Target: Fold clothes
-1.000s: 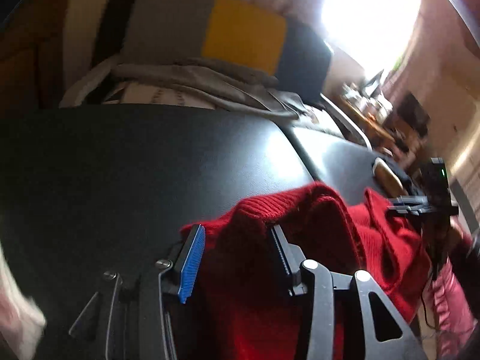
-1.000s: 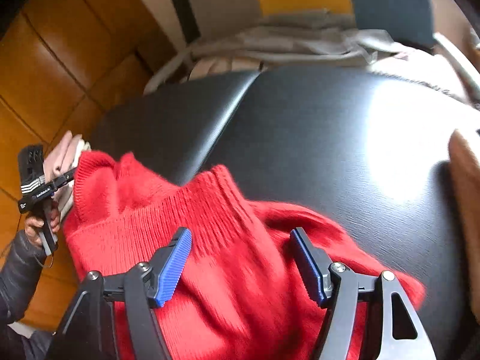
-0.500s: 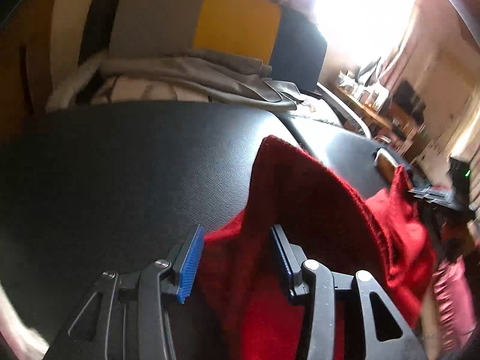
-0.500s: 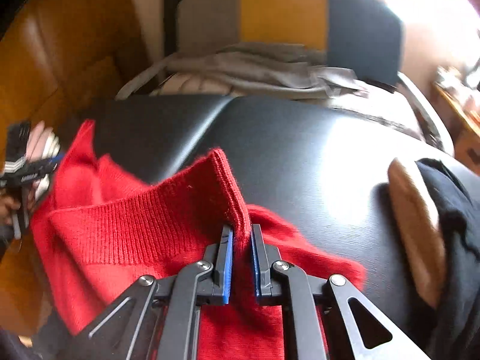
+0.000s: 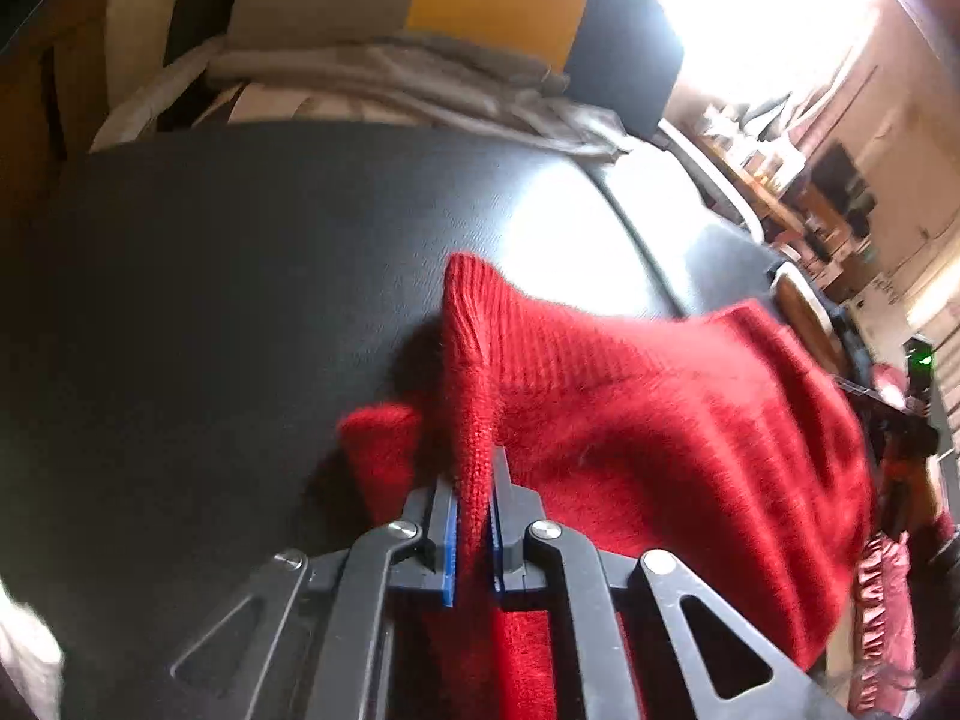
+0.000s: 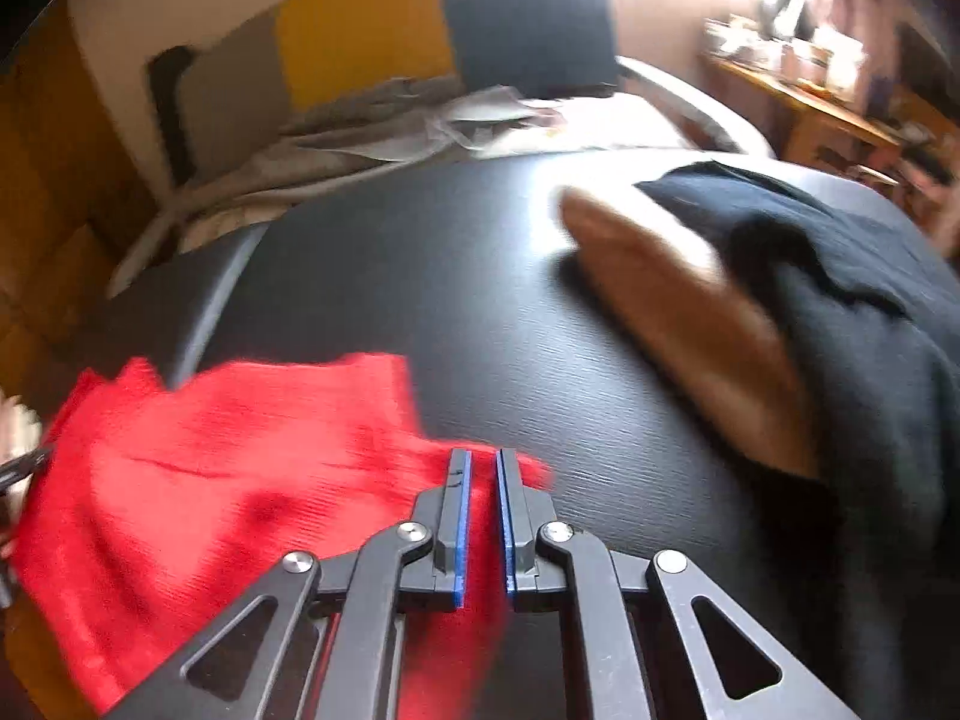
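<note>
A red knit sweater [image 5: 630, 408] lies bunched at the near edge of a black padded table [image 5: 240, 276]. My left gripper [image 5: 474, 510] is shut on a ribbed edge of the sweater, which stands up in a fold between its blue pads. In the right wrist view the same sweater [image 6: 210, 462] spreads to the left. My right gripper [image 6: 480, 498] is shut on the sweater's right edge, with red fabric between the pads. The view is blurred by motion.
A tan garment [image 6: 678, 312] and a black garment [image 6: 852, 312] lie on the table's right side. Grey and white clothes [image 5: 384, 84] are piled behind the table before a grey, yellow and navy panel [image 5: 480, 0]. Shelves [image 5: 810, 198] stand far right.
My left gripper has closed on the sweater's ribbed edge; it was open a second ago. My right gripper closed half a second ago and has swung right, pulling the sweater.
</note>
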### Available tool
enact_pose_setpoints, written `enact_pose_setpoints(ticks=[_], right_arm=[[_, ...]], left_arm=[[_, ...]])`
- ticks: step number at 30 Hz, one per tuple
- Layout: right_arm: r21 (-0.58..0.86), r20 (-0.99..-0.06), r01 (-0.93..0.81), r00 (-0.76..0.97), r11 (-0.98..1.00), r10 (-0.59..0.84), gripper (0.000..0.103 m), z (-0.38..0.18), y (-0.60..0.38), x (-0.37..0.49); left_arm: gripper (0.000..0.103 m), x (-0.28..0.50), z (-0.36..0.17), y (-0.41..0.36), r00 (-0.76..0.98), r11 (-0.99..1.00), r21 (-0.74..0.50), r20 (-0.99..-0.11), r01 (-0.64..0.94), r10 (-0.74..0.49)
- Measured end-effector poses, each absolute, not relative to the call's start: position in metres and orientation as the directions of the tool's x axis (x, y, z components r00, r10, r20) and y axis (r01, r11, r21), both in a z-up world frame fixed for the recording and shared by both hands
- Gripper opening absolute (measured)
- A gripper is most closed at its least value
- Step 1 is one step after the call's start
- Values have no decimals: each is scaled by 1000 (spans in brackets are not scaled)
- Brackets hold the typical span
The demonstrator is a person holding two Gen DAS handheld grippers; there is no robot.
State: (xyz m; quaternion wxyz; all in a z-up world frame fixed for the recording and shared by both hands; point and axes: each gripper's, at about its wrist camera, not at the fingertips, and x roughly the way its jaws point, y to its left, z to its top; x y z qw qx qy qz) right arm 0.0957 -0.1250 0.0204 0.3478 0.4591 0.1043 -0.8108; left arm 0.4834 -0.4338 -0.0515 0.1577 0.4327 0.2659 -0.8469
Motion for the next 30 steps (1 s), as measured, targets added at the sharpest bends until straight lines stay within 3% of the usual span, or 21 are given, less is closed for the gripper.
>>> enact_pose_setpoints(ticks=[1, 3, 5, 7, 9, 14, 16, 17, 18, 19, 20, 22, 23, 25, 28, 30], right_arm=[[174, -818, 642, -328, -747, -472, 9, 16, -118, 91], [289, -788, 623, -276, -727, -550, 11, 14, -103, 85], [394, -745, 629, -209, -670, -634, 13, 20, -92, 90], [451, -709, 659, -144, -602, -690, 26, 27, -87, 101], [451, -713, 688, -107, -569, -693, 52, 29, -85, 112], [402, -760, 733, -67, -549, -647, 51, 18, -92, 131], [266, -811, 786, -131, -558, -571, 39, 19, -99, 147], [195, -831, 808, -166, -556, -531, 34, 19, -102, 155], [87, -847, 833, -227, -546, -480, 17, 25, -107, 167], [-11, -856, 842, -287, -539, -431, 8, 28, -107, 175], [-108, -856, 844, -348, -526, -382, 8, 31, -107, 183], [-298, -835, 824, -470, -482, -286, 8, 36, -107, 199], [-312, -845, 817, -472, -484, -253, 8, 27, -101, 198], [-315, -864, 808, -461, -499, -201, 8, 8, -91, 196], [-199, -854, 774, -438, -601, -280, 13, 13, -72, 190], [-142, -836, 755, -438, -640, -330, 34, 22, -61, 189]], left_arm=[[6, 484, -51, -432, -582, -805, -319, -812, 500, -40], [21, 489, -48, -431, -600, -787, -343, -799, 512, -43], [26, 494, -44, -429, -618, -769, -366, -785, 524, -46], [31, 501, -40, -423, -630, -773, -365, -775, 519, -57], [33, 508, -39, -414, -623, -784, -344, -779, 518, -70], [40, 518, -43, -396, -589, -790, -274, -798, 549, -132], [40, 514, -48, -390, -533, -787, -214, -830, 578, -166], [34, 513, -49, -389, -512, -783, -201, -842, 589, -169], [26, 514, -48, -388, -507, -779, -208, -847, 591, -158], [22, 517, -44, -386, -491, -782, -186, -854, 595, -170], [17, 519, -42, -382, -472, -789, -151, -861, 595, -191], [16, 526, -42, -375, -453, -798, -116, -866, 592, -210], [16, 532, -41, -373, -462, -794, -121, -860, 595, -216], [21, 545, -38, -369, -480, -784, -135, -848, 605, -225], [26, 569, -36, -371, -528, -752, -221, -827, 621, -193], [31, 586, -37, -369, -566, -741, -276, -807, 612, -167]])
